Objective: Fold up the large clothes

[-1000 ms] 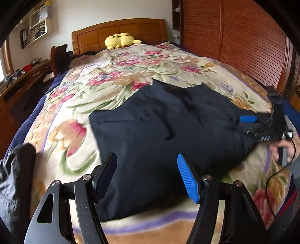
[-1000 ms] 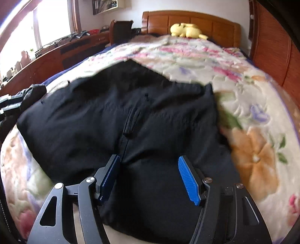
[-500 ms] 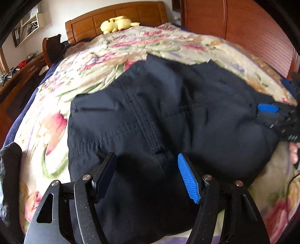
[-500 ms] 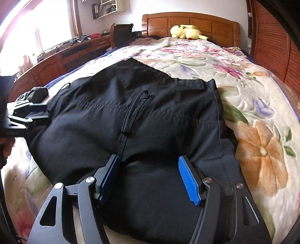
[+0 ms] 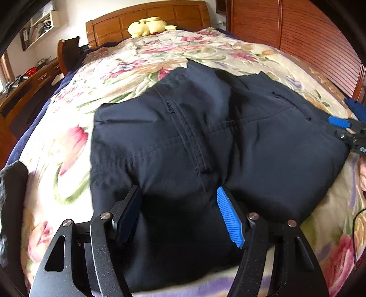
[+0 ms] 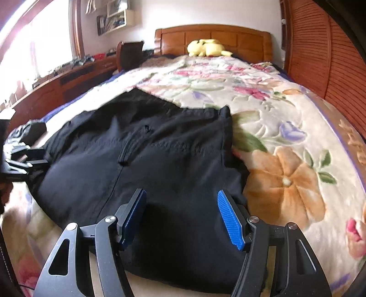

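Dark navy folded trousers [image 5: 205,137] lie flat on the floral bedspread [image 5: 68,141]; they also show in the right wrist view [image 6: 160,160]. My left gripper [image 5: 180,212] is open, its jaws spread just over the trousers' near edge. My right gripper [image 6: 183,214] is open over the trousers' near right part. The right gripper shows at the right edge of the left wrist view [image 5: 347,130]; the left gripper shows at the left edge of the right wrist view [image 6: 25,157].
A yellow plush toy [image 5: 146,25] lies by the wooden headboard [image 5: 148,16]. A dark garment [image 5: 11,194] lies at the bed's left edge. A wooden desk [image 6: 68,80] runs along the left, a slatted wardrobe [image 5: 308,34] along the right.
Both grippers have moved closer over the trousers and stay open. The right wrist view has lifted slightly, showing more of the room.
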Tool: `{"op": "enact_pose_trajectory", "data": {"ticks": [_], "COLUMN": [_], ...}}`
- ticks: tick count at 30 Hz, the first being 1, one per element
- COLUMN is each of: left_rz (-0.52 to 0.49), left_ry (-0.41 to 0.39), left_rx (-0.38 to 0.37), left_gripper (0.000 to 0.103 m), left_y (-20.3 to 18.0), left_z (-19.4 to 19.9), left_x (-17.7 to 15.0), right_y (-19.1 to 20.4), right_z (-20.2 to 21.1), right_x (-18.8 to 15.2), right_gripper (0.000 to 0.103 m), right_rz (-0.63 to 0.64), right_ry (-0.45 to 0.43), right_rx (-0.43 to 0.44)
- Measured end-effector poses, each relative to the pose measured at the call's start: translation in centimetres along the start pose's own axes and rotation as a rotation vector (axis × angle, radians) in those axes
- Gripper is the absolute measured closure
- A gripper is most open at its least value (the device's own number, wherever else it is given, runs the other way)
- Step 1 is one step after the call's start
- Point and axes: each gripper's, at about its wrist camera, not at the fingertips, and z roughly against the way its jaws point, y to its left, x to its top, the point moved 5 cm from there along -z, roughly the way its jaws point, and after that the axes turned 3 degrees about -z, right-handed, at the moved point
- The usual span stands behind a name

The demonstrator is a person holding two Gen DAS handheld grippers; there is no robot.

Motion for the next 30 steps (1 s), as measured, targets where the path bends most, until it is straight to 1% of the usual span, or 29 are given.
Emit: {"op": "enact_pose_trajectory", "data": {"ticks": [2, 6, 8, 11, 14, 17, 20, 22, 23, 25, 26, 28, 30], "left_rz": [0.02, 0.061, 0.078, 0.106, 0.116, 0.123, 0.107, 0.104, 0.105, 0.114, 0.12, 0.135, 0.138], "left_ry": [-0.017, -0.049, -0.051, -0.049, -0.055, -0.065, -0.073, -0.077, -0.078, -0.078, -0.076, -0.066, -0.057], "left_rx": [0.004, 0.008, 0.03, 0.038, 0.043, 0.033, 0.033, 0.033, 0.033, 0.036, 0.038, 0.042, 0.047], "left_gripper": [0.034, 0.034, 0.034, 0.034, 0.034, 0.035, 0.034, 0.034, 0.034, 0.034, 0.034, 0.034, 0.034], "left_y": [0.4, 1.4, 2.1, 2.9, 3.2, 3.4, 3.1, 3.0, 3.1, 3.5, 3.7, 4.3, 4.7], "left_z": [1.4, 4.1, 4.9, 5.7, 6.1, 6.3, 6.2, 6.3, 6.3, 6.4, 6.4, 6.3, 6.2], "left_x": [-0.7, -2.5, -3.6, -4.8, -5.4, -5.4, -4.9, -4.8, -4.9, -5.2, -5.4, -5.9, -6.3], "right_y": [0.4, 0.3, 0.3, 0.8, 2.4, 5.3, 7.8, 8.4, 8.3, 7.7, 7.3, 6.3, 4.9], "right_z": [-0.5, -0.5, -0.2, 0.3, 1.0, 1.3, 0.4, -1.3, -2.3, -2.8, -2.3, -1.2, 0.0], "right_x": [-0.2, 0.2, 0.3, 0.5, 1.2, 2.1, 2.3, 1.4, 0.8, 0.2, 0.3, 0.6, 0.4], "right_gripper": [0.036, 0.036, 0.036, 0.036, 0.036, 0.036, 0.036, 0.036, 0.036, 0.036, 0.036, 0.036, 0.036], "right_rz": [0.019, 0.012, 0.01, 0.027, 0.039, 0.103, 0.129, 0.129, 0.141, 0.137, 0.128, 0.113, 0.088], "right_ry": [0.018, 0.015, 0.007, -0.016, -0.03, -0.036, -0.014, 0.029, 0.054, 0.07, 0.064, 0.042, 0.041], "right_rx": [-0.008, 0.005, 0.009, 0.026, 0.065, 0.084, 0.116, 0.114, 0.096, 0.106, 0.115, 0.089, 0.076]}}
